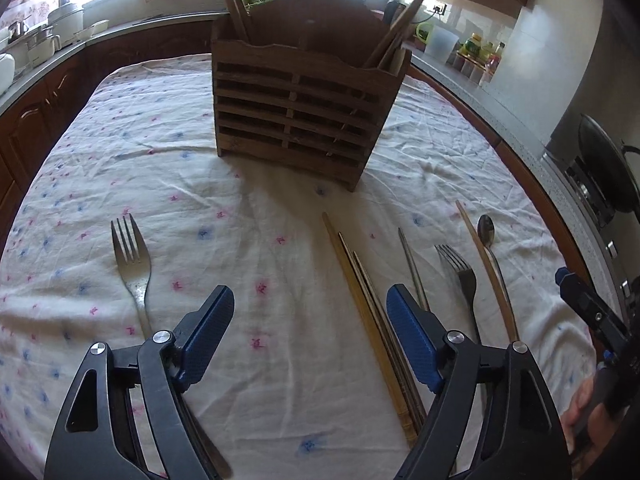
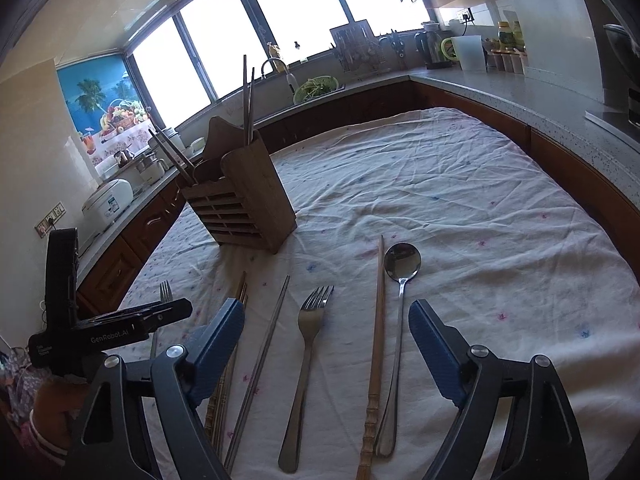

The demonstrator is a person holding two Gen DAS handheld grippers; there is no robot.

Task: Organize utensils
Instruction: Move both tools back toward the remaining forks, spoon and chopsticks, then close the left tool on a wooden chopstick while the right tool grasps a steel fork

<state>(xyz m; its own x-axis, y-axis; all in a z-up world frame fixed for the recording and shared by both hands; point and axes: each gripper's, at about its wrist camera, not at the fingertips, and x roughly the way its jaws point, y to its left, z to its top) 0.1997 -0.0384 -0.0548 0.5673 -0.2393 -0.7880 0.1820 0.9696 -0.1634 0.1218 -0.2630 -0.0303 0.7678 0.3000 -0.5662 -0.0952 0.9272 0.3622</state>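
Jaws on your left gripper (image 1: 310, 344) and right gripper (image 2: 326, 344) stand apart, gripping nothing, above forks, chopsticks (image 2: 376, 344) and a spoon (image 2: 401, 280) near the wooden holder (image 1: 304, 112).

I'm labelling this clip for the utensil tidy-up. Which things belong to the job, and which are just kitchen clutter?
Belongs to the job:
wooden holder
left fork
middle fork
spoon
wooden chopsticks
metal chopstick
single wooden chopstick

Just lying about:
rice cooker
kettle
colander of greens
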